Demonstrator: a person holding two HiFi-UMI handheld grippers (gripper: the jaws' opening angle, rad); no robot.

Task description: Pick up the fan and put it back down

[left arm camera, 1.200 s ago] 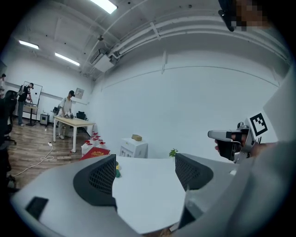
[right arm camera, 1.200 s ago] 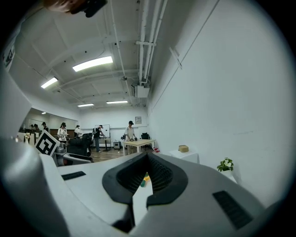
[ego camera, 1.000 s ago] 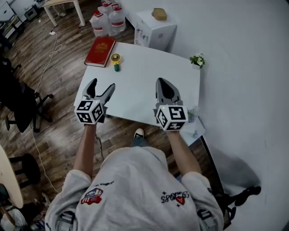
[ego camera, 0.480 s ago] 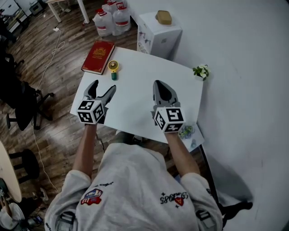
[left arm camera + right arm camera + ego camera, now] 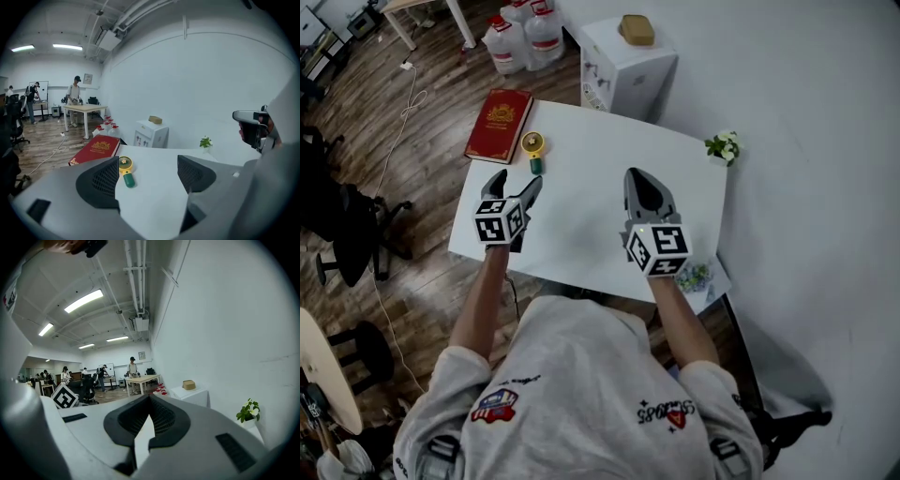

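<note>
Closer to the fan (image 5: 534,151) than half a second ago, the left tongs (image 5: 516,182) are held over the tabletop (image 5: 591,216), jaws wide apart with nothing between them. Just behind the right tongs (image 5: 637,174), at the tabletop's near edge, sits a speckled greenish thing (image 5: 693,275) too small to identify. The right tongs are pressed together and empty, and their own body blocks most of the right gripper view. Just ahead of the left tongs the fan lies flat, green handle nearer, yellow head farther, its edge cut off by the left pad in the left gripper view. Beyond, leftward, lies a red book (image 5: 499,126). Far ahead of the right tongs stands a small plant (image 5: 724,146), its pot indistinct.
</note>
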